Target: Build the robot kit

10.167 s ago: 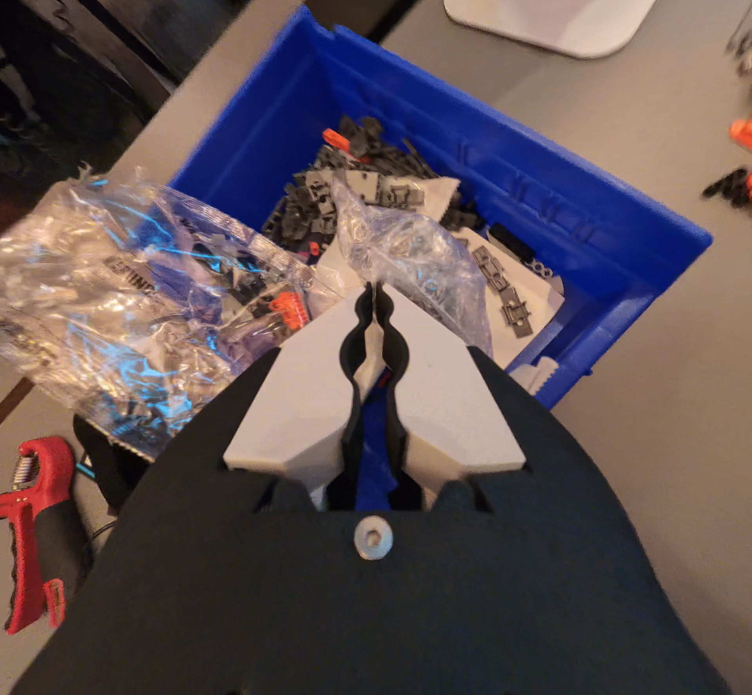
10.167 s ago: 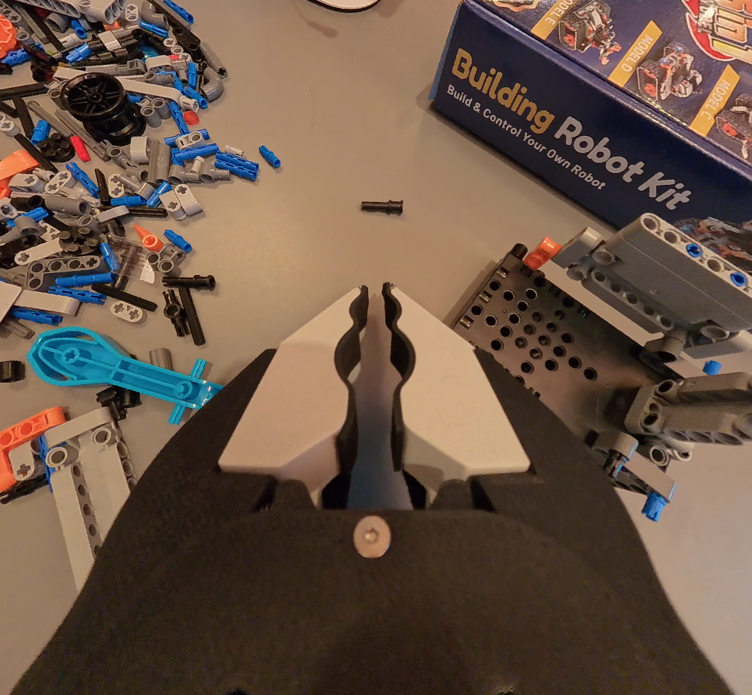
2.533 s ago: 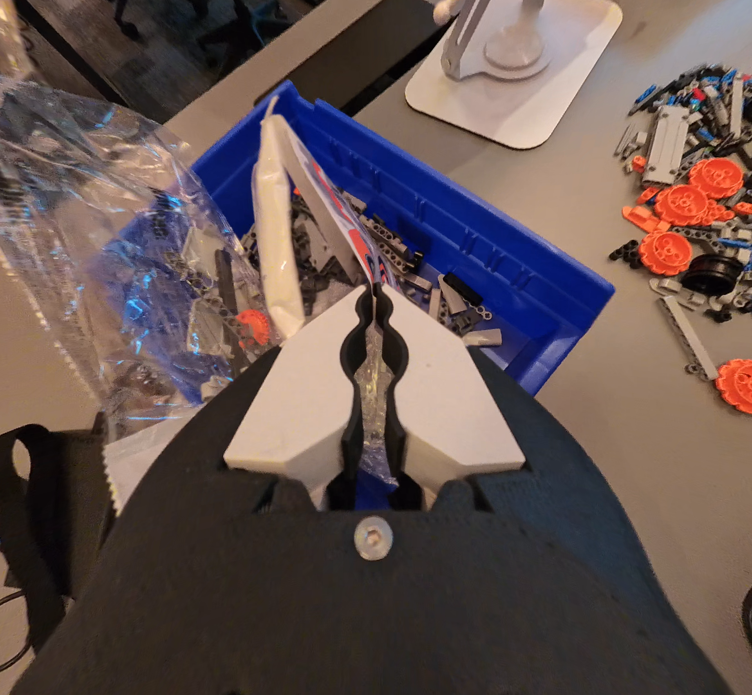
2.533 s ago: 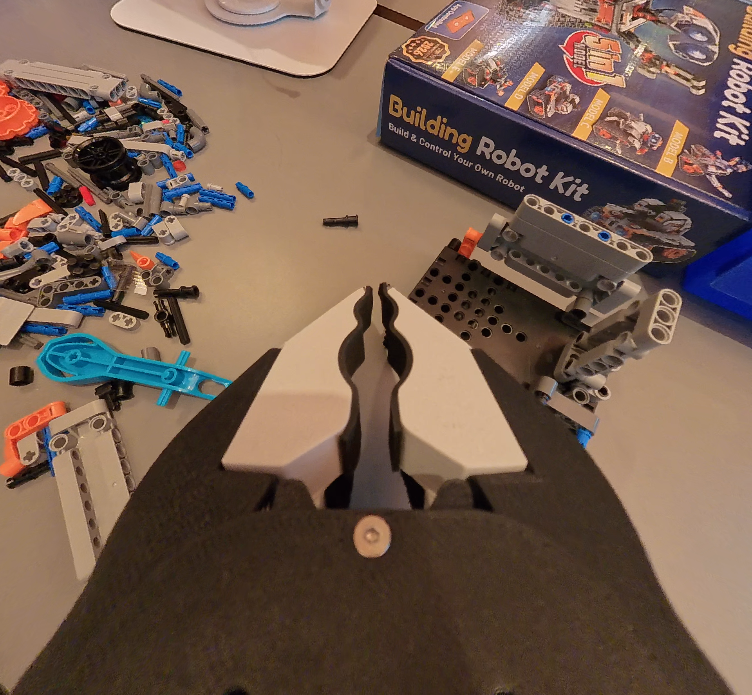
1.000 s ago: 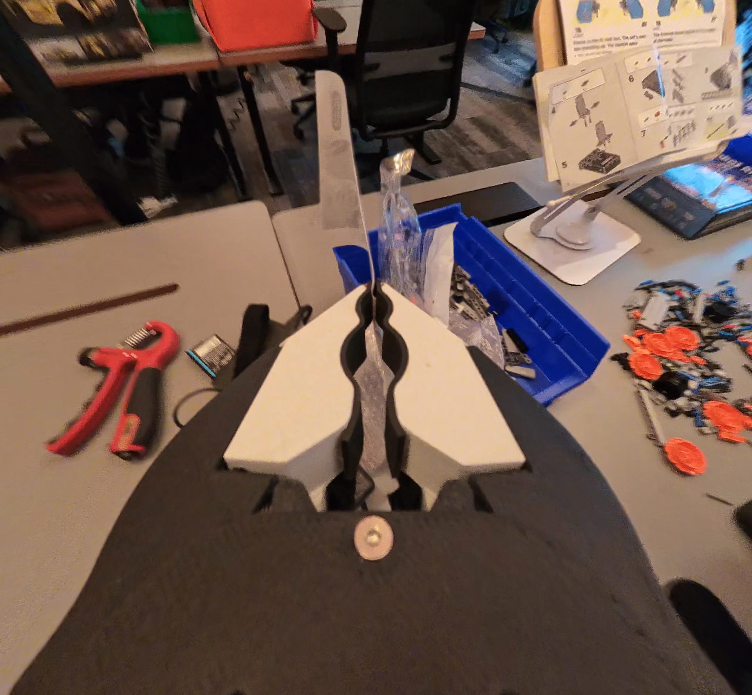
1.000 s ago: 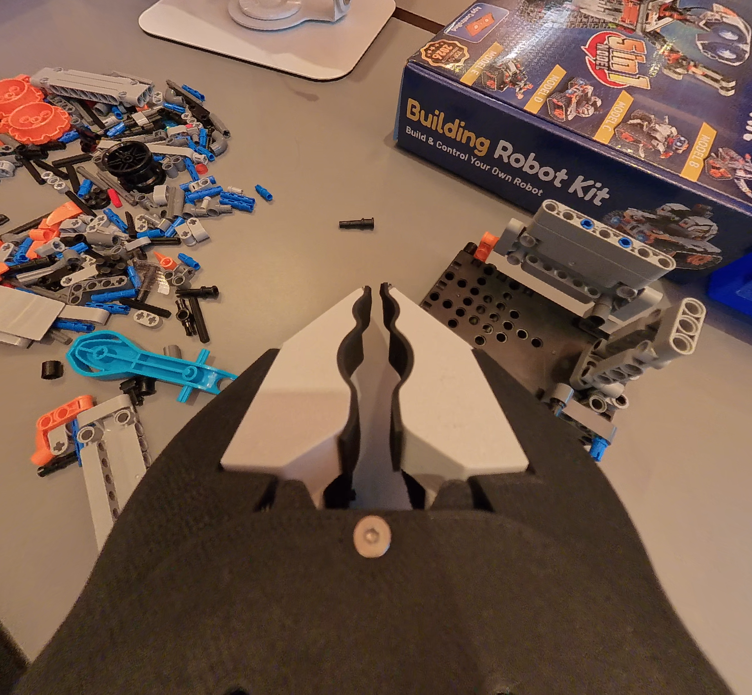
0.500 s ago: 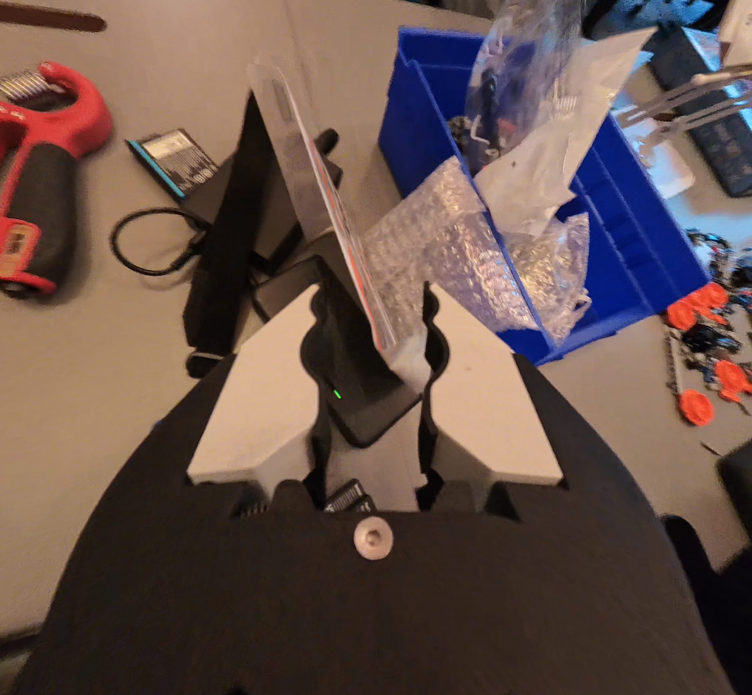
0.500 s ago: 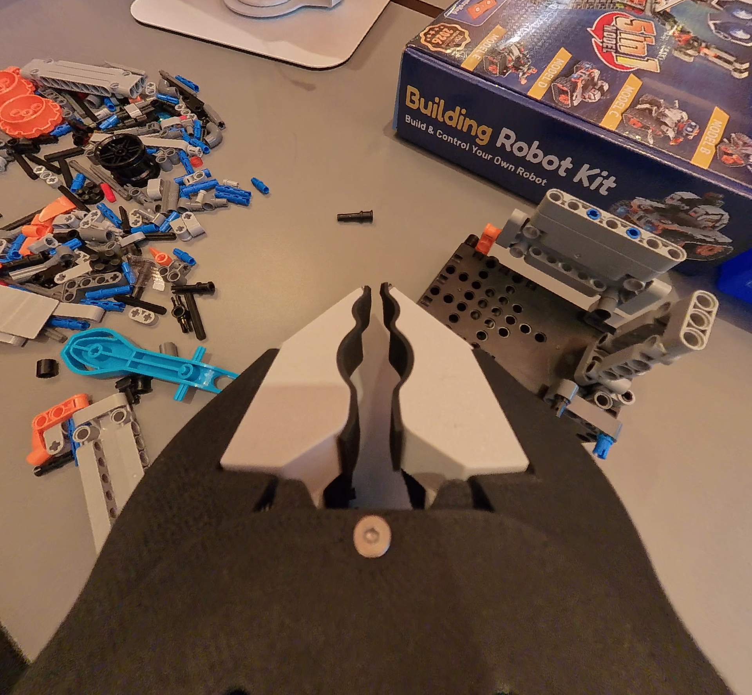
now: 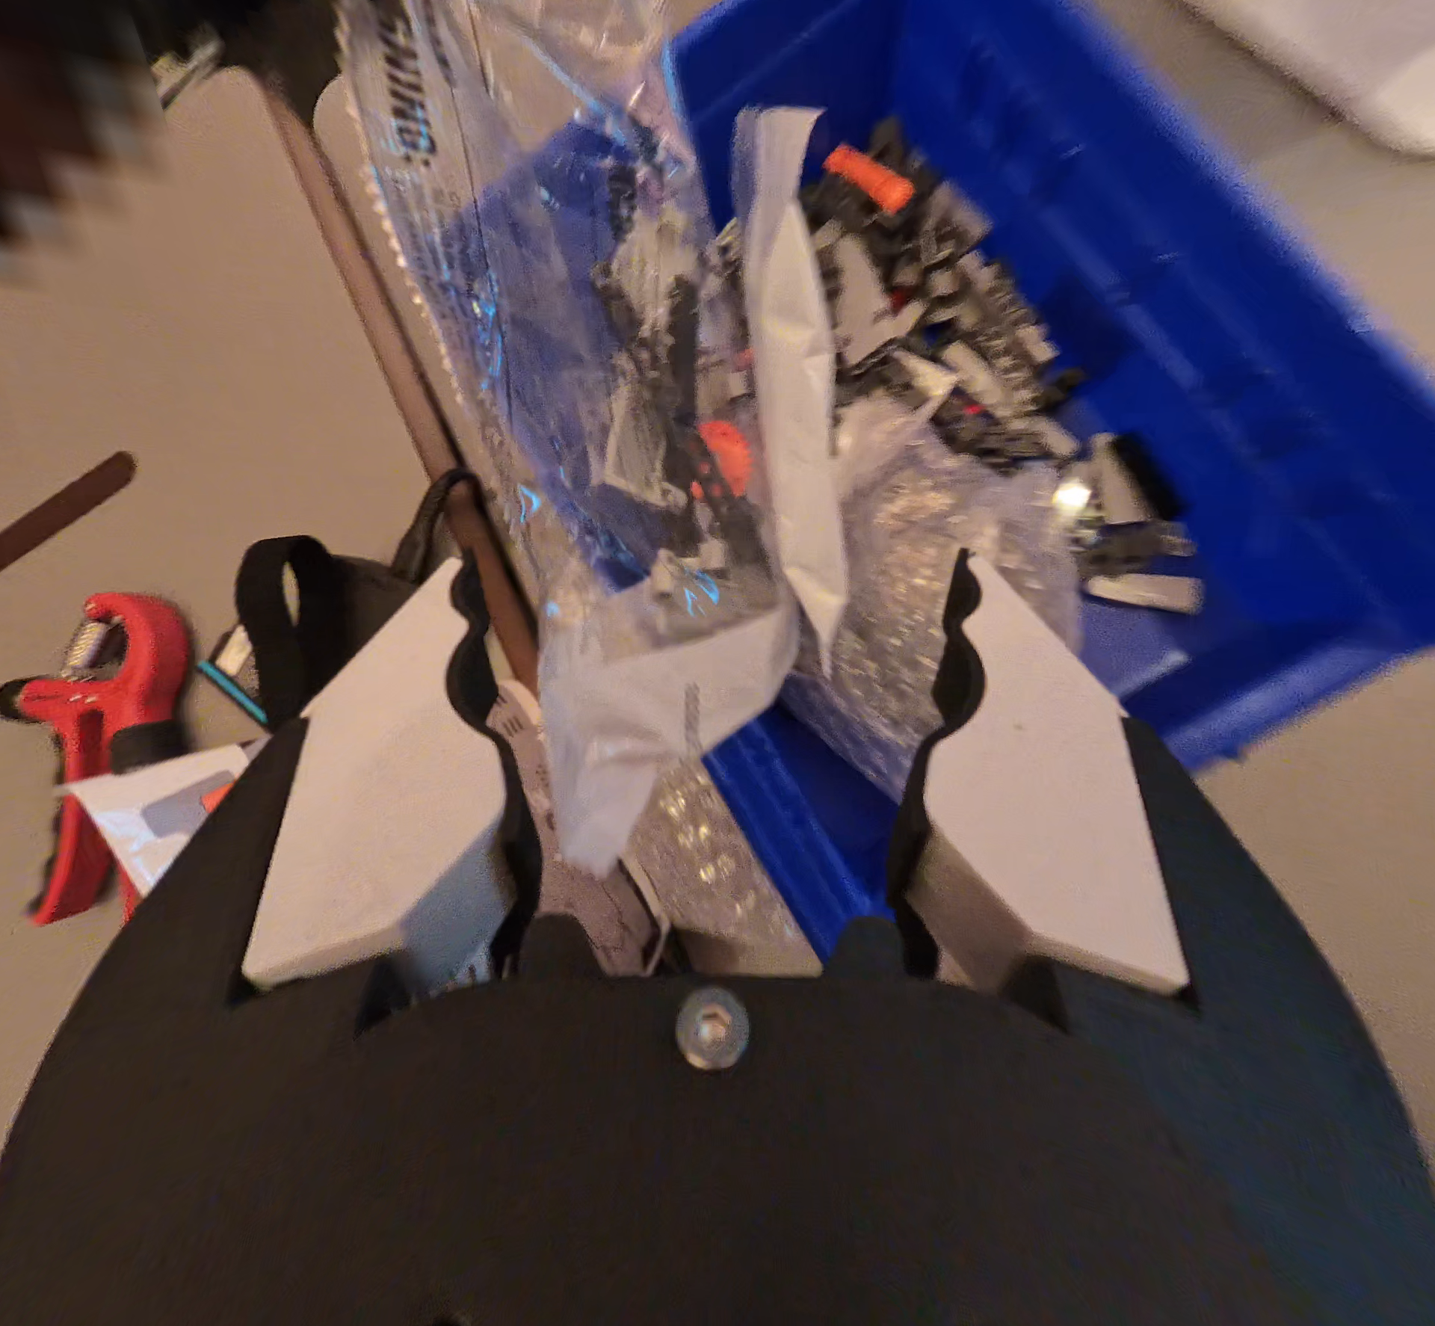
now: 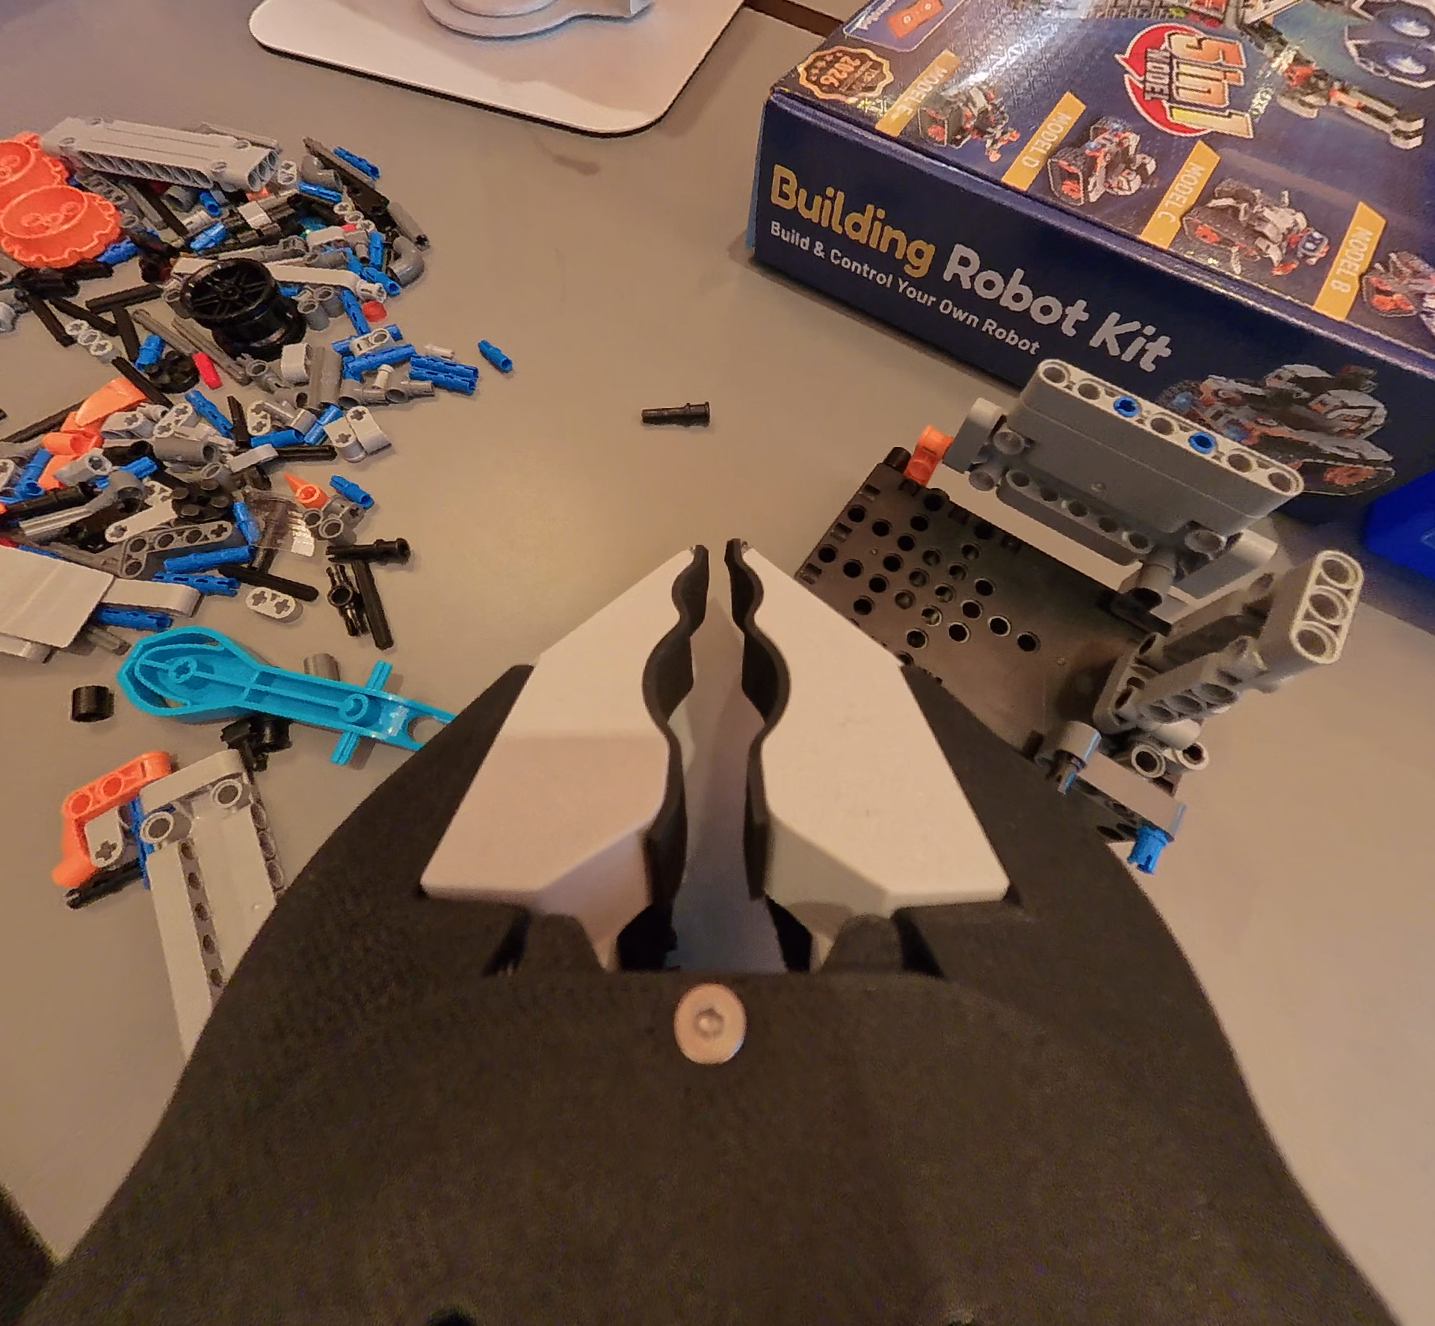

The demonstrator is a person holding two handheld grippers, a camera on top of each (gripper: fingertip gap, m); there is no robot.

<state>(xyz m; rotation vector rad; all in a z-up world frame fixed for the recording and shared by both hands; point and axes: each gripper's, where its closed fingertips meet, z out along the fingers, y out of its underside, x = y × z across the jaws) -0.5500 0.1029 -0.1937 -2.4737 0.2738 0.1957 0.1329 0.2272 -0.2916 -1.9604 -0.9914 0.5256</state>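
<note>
The left gripper (image 9: 710, 582) stood wide open with nothing clamped; the loose end of a clear plastic bag (image 9: 543, 326) of small parts and a white paper sheet (image 9: 792, 450) hung in the gap between its jaws, over the near corner of a blue bin (image 9: 1165, 240). Bubble wrap (image 9: 924, 590) sagged out of the bin just beside the right finger. To the left on the table (image 9: 194, 357) lay a red hand grip (image 9: 93, 714) and a black strap (image 9: 272, 629). This view was blurred, so I cannot tell whether the bag rested on the bin edge. With nothing holding it, the bag could slide off the rim and spill onto the table.

The right gripper (image 10: 716, 555) was closed almost fully, a thin slit between its tips, and held nothing. It hovered over bare table, with a pile of loose building pieces (image 10: 217, 372) and a teal tool (image 10: 256, 683) to its left, a lone black pin (image 10: 675, 414) ahead, and a half-built model (image 10: 1087, 574) and a dark blue box (image 10: 1126, 163) to its right. A careless sweep could scatter the pile.
</note>
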